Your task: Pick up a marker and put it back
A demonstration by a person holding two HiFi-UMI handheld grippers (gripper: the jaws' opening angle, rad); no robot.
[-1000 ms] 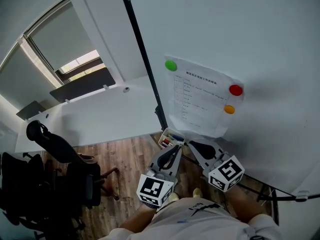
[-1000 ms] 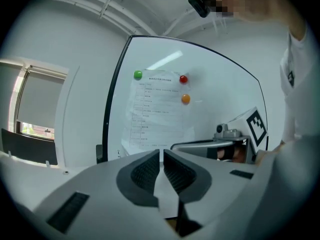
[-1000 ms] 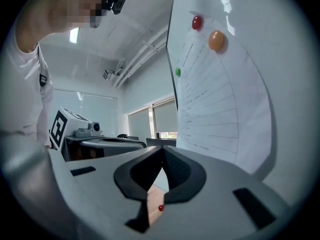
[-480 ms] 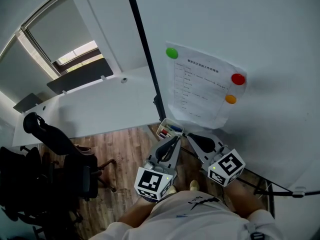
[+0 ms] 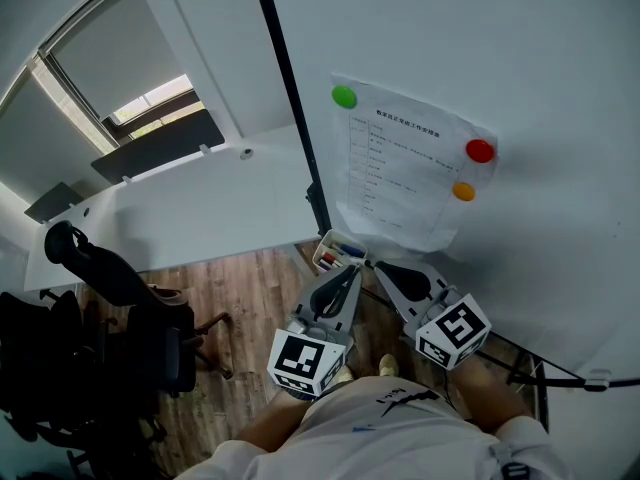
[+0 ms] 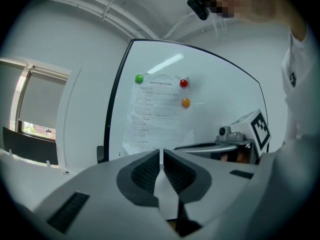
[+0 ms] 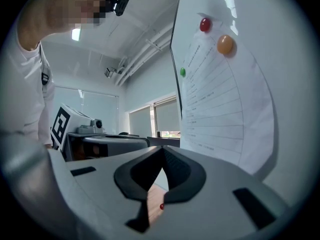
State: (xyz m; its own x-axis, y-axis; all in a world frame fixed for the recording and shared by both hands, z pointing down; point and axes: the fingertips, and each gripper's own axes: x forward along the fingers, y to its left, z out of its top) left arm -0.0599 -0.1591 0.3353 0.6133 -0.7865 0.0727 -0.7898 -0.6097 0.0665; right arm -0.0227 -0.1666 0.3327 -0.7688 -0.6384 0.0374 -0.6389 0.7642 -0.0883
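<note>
Though a second has gone by, next to nothing has changed at the claws. The left claw [image 6: 162, 156] keeps its pads a hair apart, a thin slit with nothing in it. The right claw [image 7: 162, 151] keeps its tips pressed together, also empty.

In the head view both hang level where they were, left claw [image 5: 352, 271] and right claw [image 5: 378, 266] side by side, aimed at the foot of the whiteboard [image 5: 520, 68]. Only the camera has drifted a little. Just past the left tips, at about 11 o'clock, the small white tray [image 5: 320, 260] holds the markers [image 5: 338, 257], a blue and a red one at least, none lifted.

My reading is that no pick is under way. Either it has not begun or the marker is already back, and I cannot say which. A pick would need one claw to open wider first.

Further out, at 12 to 1 o'clock, a paper sheet [image 5: 405, 183] hangs under a green magnet [image 5: 344, 96], a red magnet [image 5: 480, 151] and an orange magnet [image 5: 463, 191].

Neither gripper view shows the tray, because each claw's own body covers it. A small red dot [image 7: 161, 206] below the right pads may be a marker cap, but it is too small to tell. The number of markers and the sheet's print cannot be made out.
</note>
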